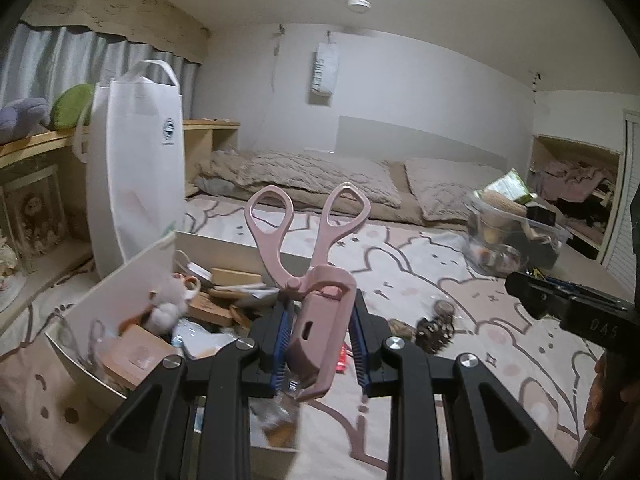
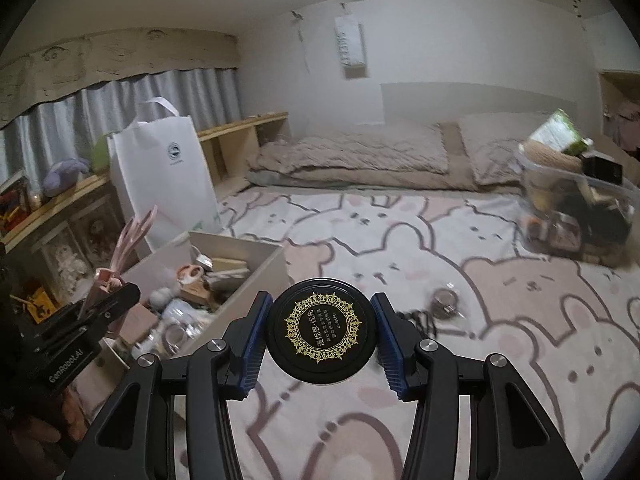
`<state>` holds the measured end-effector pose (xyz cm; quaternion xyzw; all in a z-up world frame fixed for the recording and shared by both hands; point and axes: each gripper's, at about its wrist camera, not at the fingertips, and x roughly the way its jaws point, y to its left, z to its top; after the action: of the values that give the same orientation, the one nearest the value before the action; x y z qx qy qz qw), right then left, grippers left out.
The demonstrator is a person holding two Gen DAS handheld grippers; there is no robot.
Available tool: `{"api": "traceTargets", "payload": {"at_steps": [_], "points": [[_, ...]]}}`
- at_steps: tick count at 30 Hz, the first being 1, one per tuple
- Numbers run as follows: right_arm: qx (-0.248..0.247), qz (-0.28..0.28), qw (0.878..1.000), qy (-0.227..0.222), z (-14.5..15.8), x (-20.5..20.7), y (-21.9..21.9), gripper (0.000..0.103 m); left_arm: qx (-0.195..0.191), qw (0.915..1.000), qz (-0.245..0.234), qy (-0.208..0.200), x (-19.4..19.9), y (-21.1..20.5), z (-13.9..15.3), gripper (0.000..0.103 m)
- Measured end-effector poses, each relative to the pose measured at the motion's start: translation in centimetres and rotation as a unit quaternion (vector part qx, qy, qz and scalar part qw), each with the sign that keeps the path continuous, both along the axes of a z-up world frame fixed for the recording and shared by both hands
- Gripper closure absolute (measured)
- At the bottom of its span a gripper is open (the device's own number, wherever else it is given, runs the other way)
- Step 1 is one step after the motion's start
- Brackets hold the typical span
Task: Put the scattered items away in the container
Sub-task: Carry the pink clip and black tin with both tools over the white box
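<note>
Progress: the open white box [image 1: 132,276], at left centre of the left wrist view, already carries a mixed load, including a grey plush toy [image 1: 168,304], wooden blocks and small jars. Judged from this, the task is well advanced but not complete. Two items are in hand and not yet deposited. On the rabbit-print bedspread [image 1: 460,280], lower right of centre, at least two small items lie loose: a dark cord-like bundle [image 1: 434,330] and a small round clear-topped tin [image 2: 444,302]; blur prevents firmer identification.

Left gripper [image 1: 320,334]: jaws partly closed on the pink sheath of the pink scissors [image 1: 308,264]. The handles point up, and the sheath sits tilted between the blue pads. It hangs at the box's near right edge.

Right gripper [image 2: 322,330]: jaws held wide by a round black tin with a gold-patterned lid [image 2: 322,330], both pads touching its rim. It is over the bedspread, just right of the box.

A separate clear tub [image 2: 576,216], at far right, is full of other goods.
</note>
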<state>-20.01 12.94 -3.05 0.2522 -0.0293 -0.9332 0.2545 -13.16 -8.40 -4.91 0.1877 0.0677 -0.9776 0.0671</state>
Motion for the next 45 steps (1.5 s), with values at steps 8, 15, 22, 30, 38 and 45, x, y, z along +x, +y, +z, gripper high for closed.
{"api": "traceTargets", "payload": {"at_steps": [8, 15, 22, 30, 38, 45], "points": [[-0.022, 0.044, 0.999, 0.003, 1.4, -1.6, -4.1, 0.052, 0.004, 0.9994, 0.034, 0.001, -0.1, -5.2, 0.8, 0.076], [-0.029, 0.08, 0.996, 0.003, 1.9, -2.7, -7.6, 0.052, -0.009, 0.9981, 0.061, -0.004, 0.1, -10.1, 1.4, 0.076], [-0.012, 0.106, 0.994, 0.001, 1.6, -3.7, -11.0, 0.052, -0.052, 0.9959, 0.072, -0.019, 0.2, -12.5, 1.6, 0.076], [-0.02, 0.156, 0.987, -0.037, 1.1, -5.5, -15.1, 0.052, -0.09, 0.9918, 0.059, -0.069, -1.3, -15.4, 0.0, 0.076], [0.003, 0.191, 0.979, -0.066, 0.2, -7.1, -19.6, 0.052, -0.114, 0.9809, 0.024, -0.156, -3.3, -17.4, -2.7, 0.076], [0.009, 0.218, 0.967, -0.128, -1.5, -8.7, -23.1, 0.052, -0.141, 0.971, 0.002, -0.193, -4.3, -17.4, -3.9, 0.076]]}}
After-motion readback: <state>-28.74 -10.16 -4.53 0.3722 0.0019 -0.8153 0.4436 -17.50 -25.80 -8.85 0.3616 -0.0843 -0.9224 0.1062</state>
